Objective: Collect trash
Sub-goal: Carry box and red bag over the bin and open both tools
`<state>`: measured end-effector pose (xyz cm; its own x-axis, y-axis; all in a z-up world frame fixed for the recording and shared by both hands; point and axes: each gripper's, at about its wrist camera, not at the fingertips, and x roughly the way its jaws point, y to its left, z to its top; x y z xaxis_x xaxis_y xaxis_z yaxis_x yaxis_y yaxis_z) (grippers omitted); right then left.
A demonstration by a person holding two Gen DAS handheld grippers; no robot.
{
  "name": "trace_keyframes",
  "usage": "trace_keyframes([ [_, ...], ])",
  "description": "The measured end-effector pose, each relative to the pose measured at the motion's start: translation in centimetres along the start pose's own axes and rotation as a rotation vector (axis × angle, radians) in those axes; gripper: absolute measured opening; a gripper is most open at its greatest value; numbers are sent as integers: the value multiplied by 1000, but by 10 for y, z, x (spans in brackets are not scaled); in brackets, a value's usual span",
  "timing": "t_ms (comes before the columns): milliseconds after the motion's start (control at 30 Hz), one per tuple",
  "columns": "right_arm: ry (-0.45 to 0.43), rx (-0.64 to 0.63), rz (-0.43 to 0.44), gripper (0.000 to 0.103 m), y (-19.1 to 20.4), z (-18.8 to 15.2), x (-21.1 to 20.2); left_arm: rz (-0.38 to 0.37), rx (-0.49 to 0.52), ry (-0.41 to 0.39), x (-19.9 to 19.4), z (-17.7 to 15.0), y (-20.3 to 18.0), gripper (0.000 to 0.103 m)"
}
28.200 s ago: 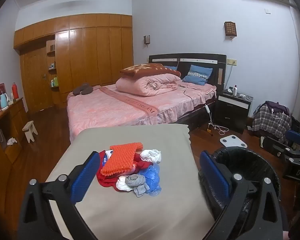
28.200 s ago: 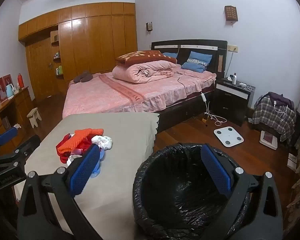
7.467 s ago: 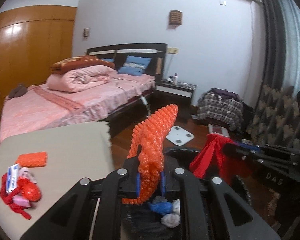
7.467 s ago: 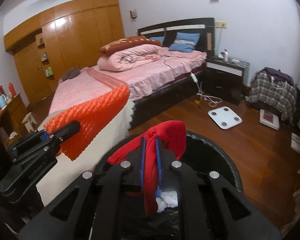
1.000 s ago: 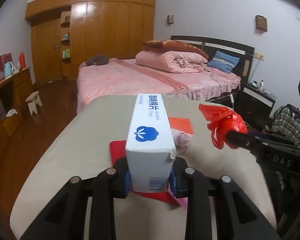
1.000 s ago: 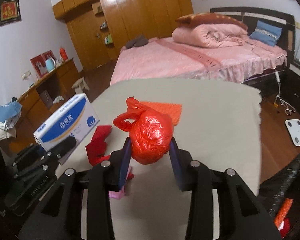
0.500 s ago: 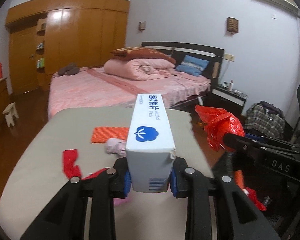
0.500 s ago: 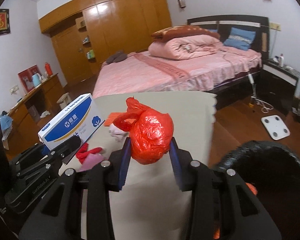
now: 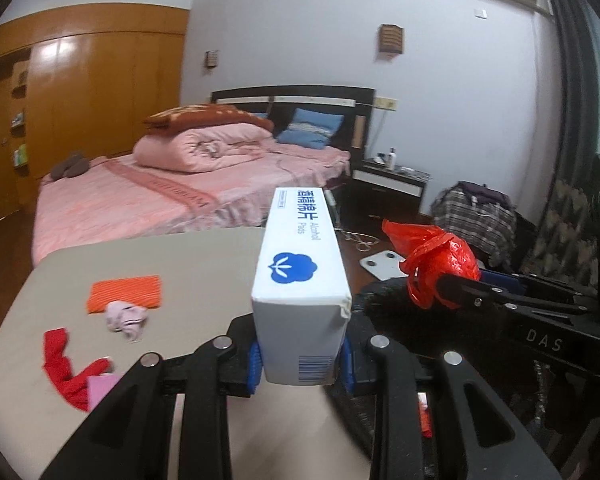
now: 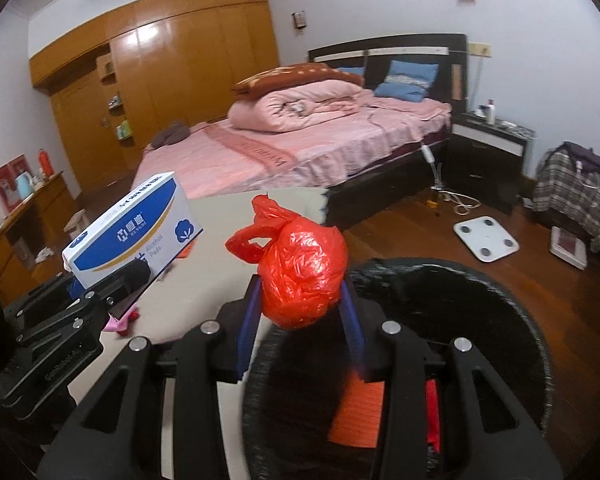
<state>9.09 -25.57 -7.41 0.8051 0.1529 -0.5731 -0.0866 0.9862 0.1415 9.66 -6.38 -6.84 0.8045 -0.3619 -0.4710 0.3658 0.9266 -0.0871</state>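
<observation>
My left gripper (image 9: pixel 300 360) clamps a white-and-blue box (image 9: pixel 302 280) by its near end, long axis pointing straight ahead above the table (image 9: pixel 204 264). My right gripper (image 10: pixel 300 332) squeezes a knotted red bag (image 10: pixel 300 276) at the rim of the black bin (image 10: pixel 500 320), while an orange pad (image 9: pixel 126 287), pink wad (image 9: pixel 126 316) and red scrap (image 9: pixel 66 364) lie on the table

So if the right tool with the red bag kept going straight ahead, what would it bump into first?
Probably nothing soon: the right tool, shut on the red bag, points over the black bin rim toward the bed. Depth is hard to judge.
</observation>
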Motion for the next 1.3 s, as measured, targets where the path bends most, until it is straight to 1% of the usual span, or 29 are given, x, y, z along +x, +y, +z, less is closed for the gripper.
trace_keyframes([
  [367,-4,71,-116,37,-61,-18,-23,-101,59,28,30,1,-57,30],
  [500,-1,95,-151,38,-79,-26,-28,-137,81,40,40,0,-78,30],
  [567,2,104,-166,40,-86,-29,-30,-158,89,51,46,-1,-88,30],
  [700,10,118,-196,41,-96,-37,-32,-200,98,75,55,-3,-102,31],
  [733,12,121,-203,44,-98,-38,-32,-223,103,88,59,-4,-105,34],
  [800,14,129,-225,54,-103,-41,-32,-240,100,96,62,-5,-107,54],
  [867,8,132,-243,71,-107,-42,-33,-252,92,98,62,-6,-106,57],
  [900,5,132,-252,75,-107,-42,-34,-245,93,98,62,-6,-104,58],
  [933,0,133,-258,83,-108,-43,-35,-234,94,96,60,-6,-100,59],
  [967,-6,132,-263,90,-108,-43,-35,-224,90,92,58,-6,-95,62],
  [1033,-21,127,-269,93,-105,-41,-37,-198,83,79,54,-3,-88,68],
  [1100,-28,121,-258,96,-101,-39,-38,-156,76,55,45,-2,-75,75],
  [1200,-33,107,-229,96,-90,-35,-35,-91,65,32,31,-3,-51,81],
  [1300,-37,89,-191,96,-72,-29,-30,-24,41,19,19,-5,-25,82],
])
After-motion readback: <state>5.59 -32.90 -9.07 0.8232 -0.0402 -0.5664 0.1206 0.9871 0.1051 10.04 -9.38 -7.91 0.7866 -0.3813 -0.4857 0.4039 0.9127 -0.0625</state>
